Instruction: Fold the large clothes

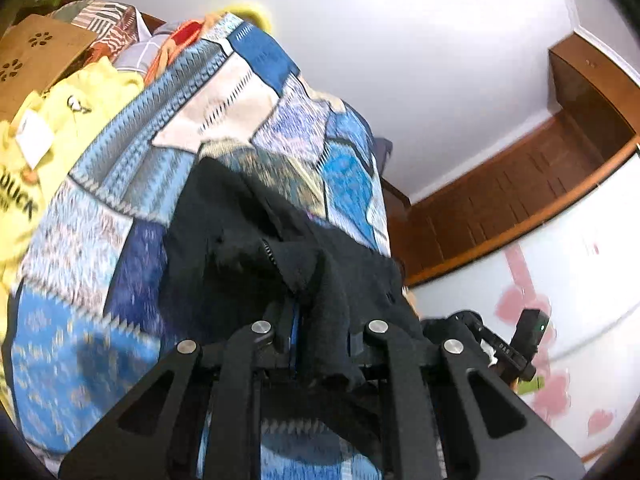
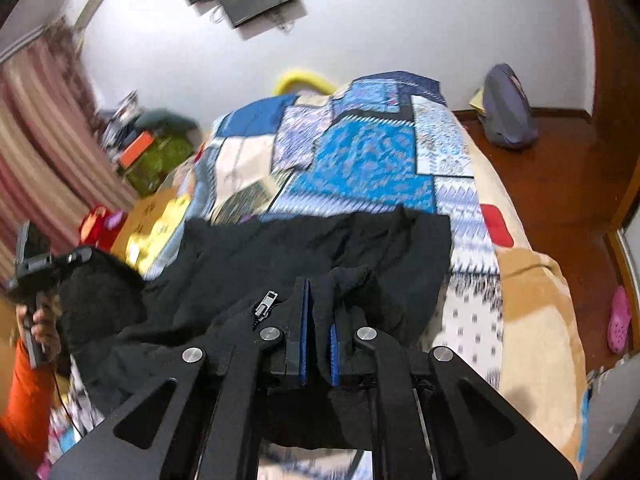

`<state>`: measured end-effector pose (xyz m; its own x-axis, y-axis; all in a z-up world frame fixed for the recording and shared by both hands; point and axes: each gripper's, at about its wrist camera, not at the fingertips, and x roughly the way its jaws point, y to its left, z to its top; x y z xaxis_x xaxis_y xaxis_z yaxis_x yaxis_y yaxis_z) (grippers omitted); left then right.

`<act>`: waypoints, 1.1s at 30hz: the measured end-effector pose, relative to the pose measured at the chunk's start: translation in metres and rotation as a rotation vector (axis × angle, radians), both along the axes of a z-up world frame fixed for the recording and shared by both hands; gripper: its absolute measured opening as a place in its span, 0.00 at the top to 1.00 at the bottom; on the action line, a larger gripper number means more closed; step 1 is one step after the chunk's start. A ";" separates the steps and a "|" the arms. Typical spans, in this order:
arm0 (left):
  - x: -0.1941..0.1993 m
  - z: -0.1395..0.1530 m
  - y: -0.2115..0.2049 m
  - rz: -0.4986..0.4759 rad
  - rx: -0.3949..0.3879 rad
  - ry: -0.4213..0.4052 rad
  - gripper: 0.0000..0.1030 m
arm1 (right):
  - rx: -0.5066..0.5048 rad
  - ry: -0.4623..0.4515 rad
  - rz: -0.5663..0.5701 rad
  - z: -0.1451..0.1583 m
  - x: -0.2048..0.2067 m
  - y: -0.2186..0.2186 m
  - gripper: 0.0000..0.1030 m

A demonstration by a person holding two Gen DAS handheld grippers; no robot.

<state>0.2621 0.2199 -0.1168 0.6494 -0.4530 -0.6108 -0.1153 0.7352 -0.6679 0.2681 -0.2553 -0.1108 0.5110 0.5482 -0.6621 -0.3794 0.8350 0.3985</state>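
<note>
Left wrist view: the left gripper (image 1: pixel 316 320) is pinched tight on the black jacket (image 1: pixel 224 248), low in the middle.

Right wrist view: the right gripper (image 2: pixel 318 320) pinches it too, over the blue quilt (image 2: pixel 360 152).

It looks like the lifting step. Next, I think, lay it flat.

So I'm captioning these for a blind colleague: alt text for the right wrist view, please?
The right gripper has its jaws shut on a fold of a black zip-up garment lying on a blue patchwork bedspread. At the left, a hand holds the left gripper.
</note>
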 end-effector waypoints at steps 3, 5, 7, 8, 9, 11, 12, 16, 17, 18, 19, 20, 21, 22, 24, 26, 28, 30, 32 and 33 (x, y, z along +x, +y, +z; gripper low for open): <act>0.036 -0.010 0.017 0.061 -0.015 0.004 0.86 | 0.016 0.024 -0.058 -0.013 0.033 -0.006 0.94; 0.059 -0.025 0.032 0.118 -0.033 0.026 0.86 | 0.042 0.065 -0.079 -0.022 0.052 -0.011 0.94; 0.080 -0.053 0.045 0.164 -0.041 0.060 0.86 | 0.069 0.120 -0.122 -0.042 0.080 -0.017 0.94; 0.089 -0.066 0.050 0.181 -0.047 0.077 0.86 | 0.075 0.142 -0.135 -0.049 0.092 -0.018 0.94; 0.097 -0.079 0.053 0.190 -0.050 0.090 0.86 | 0.074 0.163 -0.150 -0.061 0.101 -0.018 0.94; 0.120 -0.111 0.057 0.201 -0.046 0.140 0.86 | 0.057 0.192 -0.151 -0.081 0.117 -0.013 0.94; 0.128 -0.123 0.056 0.198 -0.040 0.160 0.86 | 0.056 0.205 -0.144 -0.087 0.123 -0.012 0.94; 0.148 -0.155 0.046 0.143 0.002 0.199 0.85 | 0.045 0.220 -0.103 -0.104 0.134 -0.004 0.94; 0.151 -0.160 0.045 0.129 0.005 0.202 0.85 | 0.036 0.219 -0.091 -0.105 0.135 -0.004 0.95; 0.152 -0.163 0.044 0.116 0.003 0.201 0.85 | 0.036 0.222 -0.077 -0.105 0.135 -0.006 0.95; 0.153 -0.165 0.044 0.111 0.003 0.199 0.85 | 0.035 0.232 -0.063 -0.103 0.134 -0.009 0.95; 0.152 -0.164 0.045 0.104 0.008 0.192 0.85 | 0.032 0.251 -0.052 -0.100 0.132 -0.015 0.94; 0.151 -0.163 0.045 0.100 0.015 0.189 0.84 | 0.030 0.267 -0.046 -0.098 0.134 -0.018 0.94; 0.150 -0.162 0.044 0.097 0.027 0.188 0.84 | 0.028 0.276 -0.043 -0.095 0.132 -0.023 0.93; 0.148 -0.159 0.042 0.092 0.063 0.190 0.84 | 0.022 0.269 -0.035 -0.081 0.126 -0.033 0.92; 0.147 -0.156 0.038 0.095 0.099 0.192 0.84 | 0.017 0.249 -0.022 -0.067 0.117 -0.044 0.92; 0.147 -0.156 0.035 0.100 0.120 0.196 0.84 | 0.014 0.240 -0.007 -0.058 0.109 -0.051 0.92; 0.148 -0.155 0.030 0.099 0.148 0.207 0.84 | 0.000 0.250 0.005 -0.052 0.102 -0.057 0.92; 0.150 -0.154 0.026 0.095 0.183 0.214 0.84 | 0.006 0.249 0.025 -0.047 0.096 -0.063 0.92; 0.150 -0.154 0.025 0.095 0.194 0.216 0.84 | 0.019 0.261 0.030 -0.046 0.095 -0.067 0.92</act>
<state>0.4118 0.2452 -0.2703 0.5291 -0.2581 -0.8083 -0.3138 0.8255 -0.4690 0.3629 -0.3223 -0.1572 0.3076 0.5739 -0.7590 -0.2857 0.8166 0.5016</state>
